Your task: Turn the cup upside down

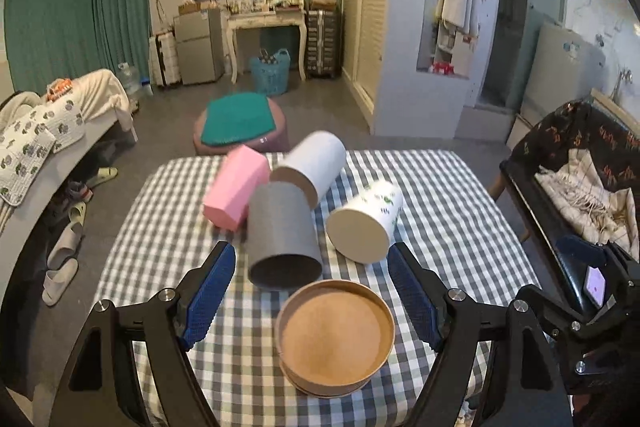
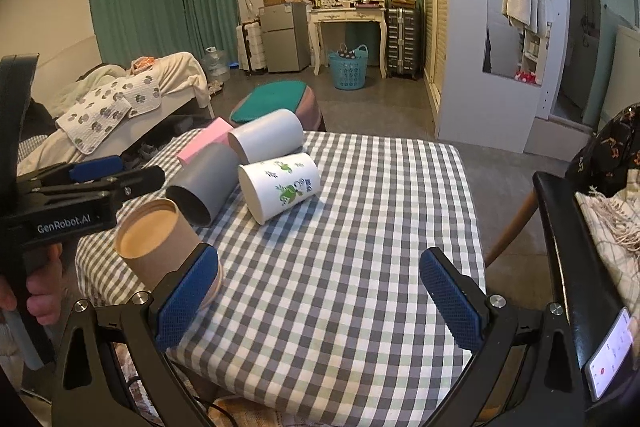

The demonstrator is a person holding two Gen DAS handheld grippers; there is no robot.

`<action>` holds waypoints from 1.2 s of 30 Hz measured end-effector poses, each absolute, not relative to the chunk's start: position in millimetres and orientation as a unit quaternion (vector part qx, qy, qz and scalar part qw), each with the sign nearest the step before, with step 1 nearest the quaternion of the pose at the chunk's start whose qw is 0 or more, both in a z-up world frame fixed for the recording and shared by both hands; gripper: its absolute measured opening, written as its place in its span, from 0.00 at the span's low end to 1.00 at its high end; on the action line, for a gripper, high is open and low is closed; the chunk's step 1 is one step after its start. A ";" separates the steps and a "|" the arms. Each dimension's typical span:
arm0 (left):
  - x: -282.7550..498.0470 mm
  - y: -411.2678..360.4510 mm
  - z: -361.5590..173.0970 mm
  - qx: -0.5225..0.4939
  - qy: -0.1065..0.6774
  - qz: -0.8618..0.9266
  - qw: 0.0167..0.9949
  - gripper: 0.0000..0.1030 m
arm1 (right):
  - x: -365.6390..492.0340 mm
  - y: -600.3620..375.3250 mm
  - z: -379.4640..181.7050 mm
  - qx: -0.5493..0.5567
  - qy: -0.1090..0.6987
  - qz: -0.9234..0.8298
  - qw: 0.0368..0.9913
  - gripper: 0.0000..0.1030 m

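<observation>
A brown paper cup [image 1: 335, 335] stands on the checked table [image 1: 440, 211], flat end up and rim down; it also shows in the right wrist view [image 2: 160, 247]. My left gripper [image 1: 312, 291] is open, its blue pads either side of and above this cup, not touching. A grey cup [image 1: 280, 235], a pink cup [image 1: 236, 187], a plain white cup [image 1: 316, 163] and a white cup with green prints [image 1: 368, 223] lie on their sides behind it. My right gripper [image 2: 316, 299] is open and empty over the table's near right part.
A dark chair with clothes [image 1: 580, 187] stands right of the table. A round stool with a green cushion [image 1: 240, 123] stands beyond the far edge. A bed [image 1: 48, 131] runs along the left. A phone [image 2: 612, 351] is mounted at the right.
</observation>
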State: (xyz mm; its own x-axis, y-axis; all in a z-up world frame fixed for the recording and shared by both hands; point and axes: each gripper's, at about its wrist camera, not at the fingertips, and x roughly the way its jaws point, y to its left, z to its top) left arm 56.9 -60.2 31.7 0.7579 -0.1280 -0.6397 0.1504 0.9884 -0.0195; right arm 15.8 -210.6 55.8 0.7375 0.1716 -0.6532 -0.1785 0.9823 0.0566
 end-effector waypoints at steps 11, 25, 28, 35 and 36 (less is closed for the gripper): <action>7.3 -48.3 71.8 0.007 0.276 -0.095 0.957 0.79 | -31.1 -203.2 118.9 -0.036 0.285 0.059 0.956 0.98; -54.9 -28.5 55.3 -0.014 0.217 -0.090 0.972 0.88 | -138.2 -248.0 198.8 -0.085 0.174 -0.059 0.979 1.00; -65.6 -24.9 41.7 0.000 0.199 -0.068 0.978 0.92 | -145.9 -235.7 161.1 -0.056 0.180 -0.032 0.982 1.00; -91.7 -15.2 20.8 0.014 0.164 -0.041 0.986 0.99 | -140.8 -184.7 85.9 -0.007 0.165 0.045 0.985 1.00; -94.3 -12.5 18.9 0.015 0.161 -0.040 0.986 0.99 | -138.0 -176.2 79.8 -0.008 0.164 0.051 0.985 1.00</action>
State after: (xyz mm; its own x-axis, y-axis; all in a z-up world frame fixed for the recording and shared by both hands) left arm -94.3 -12.5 18.9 0.9449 -0.0732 -0.3192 0.0827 0.9964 0.0163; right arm -138.0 -176.2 79.8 0.9412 0.0986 -0.3232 -0.1037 0.9946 0.0014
